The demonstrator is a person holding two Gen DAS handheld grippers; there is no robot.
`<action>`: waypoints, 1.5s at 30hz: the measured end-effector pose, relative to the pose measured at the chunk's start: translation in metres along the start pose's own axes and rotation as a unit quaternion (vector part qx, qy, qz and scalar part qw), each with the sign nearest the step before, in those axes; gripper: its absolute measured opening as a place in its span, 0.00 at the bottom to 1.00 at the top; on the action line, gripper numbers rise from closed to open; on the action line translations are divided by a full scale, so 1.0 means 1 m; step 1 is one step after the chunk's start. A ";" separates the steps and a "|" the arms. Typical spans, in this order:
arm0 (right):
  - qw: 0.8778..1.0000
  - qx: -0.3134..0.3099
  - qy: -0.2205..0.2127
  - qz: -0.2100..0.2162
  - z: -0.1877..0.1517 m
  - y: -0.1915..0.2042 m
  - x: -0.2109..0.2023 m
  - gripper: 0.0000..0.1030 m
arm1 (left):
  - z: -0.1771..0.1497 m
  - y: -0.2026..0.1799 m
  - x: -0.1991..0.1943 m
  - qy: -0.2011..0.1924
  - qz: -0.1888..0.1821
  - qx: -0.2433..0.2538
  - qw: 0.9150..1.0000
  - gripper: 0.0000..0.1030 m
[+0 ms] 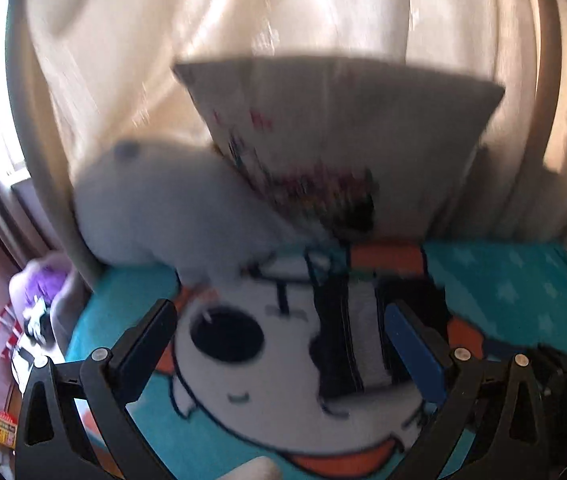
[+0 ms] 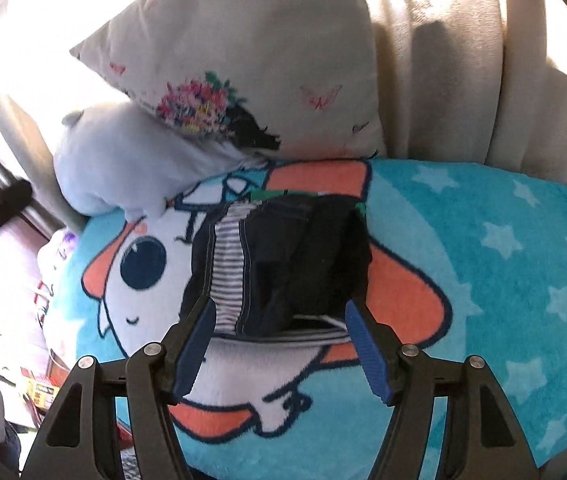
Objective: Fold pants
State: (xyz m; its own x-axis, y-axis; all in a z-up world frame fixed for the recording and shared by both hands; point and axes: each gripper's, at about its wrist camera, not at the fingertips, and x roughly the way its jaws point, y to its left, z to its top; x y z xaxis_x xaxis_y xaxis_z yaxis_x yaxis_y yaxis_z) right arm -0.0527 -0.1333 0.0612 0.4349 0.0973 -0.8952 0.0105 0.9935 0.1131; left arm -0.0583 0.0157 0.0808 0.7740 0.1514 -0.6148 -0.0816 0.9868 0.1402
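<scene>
The dark pants (image 2: 279, 264) lie folded mid-blanket (image 2: 483, 280) (striped lining showing). Both the left gripper (image 1: 283, 344) and right gripper (image 2: 279, 344) are held apart, clamping nothing.

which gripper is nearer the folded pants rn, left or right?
Right. The right gripper hangs open just over the near edge of the folded pants, pads clear of the cloth. The left gripper is open too, with the pants further ahead of its fingertips.

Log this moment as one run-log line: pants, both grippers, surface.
pants: dark folded bundle with striped lining, lying free | left gripper: open, empty | right gripper: open, empty | surface: turquoise star-print cartoon blanket
</scene>
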 end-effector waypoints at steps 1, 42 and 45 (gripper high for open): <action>1.000 0.001 0.003 -0.002 -0.001 0.000 0.001 0.70 | -0.005 0.000 0.003 0.012 -0.005 0.000 1.000 1.00; 0.994 0.043 0.084 -0.050 -0.006 -0.018 0.058 0.74 | -0.038 -0.005 0.081 0.155 -0.070 0.005 0.985 1.00; 0.993 0.064 0.085 -0.053 -0.005 -0.028 0.059 0.74 | -0.046 -0.003 0.087 0.171 -0.068 0.004 0.983 1.00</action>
State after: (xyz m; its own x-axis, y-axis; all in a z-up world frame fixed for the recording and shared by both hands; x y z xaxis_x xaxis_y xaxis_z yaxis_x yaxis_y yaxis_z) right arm -0.0317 -0.1551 0.0028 0.2670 0.0128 -0.9636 0.1675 0.9841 0.0595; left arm -0.0201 0.0286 -0.0088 0.5204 0.0293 -0.8534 0.0142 0.9990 0.0429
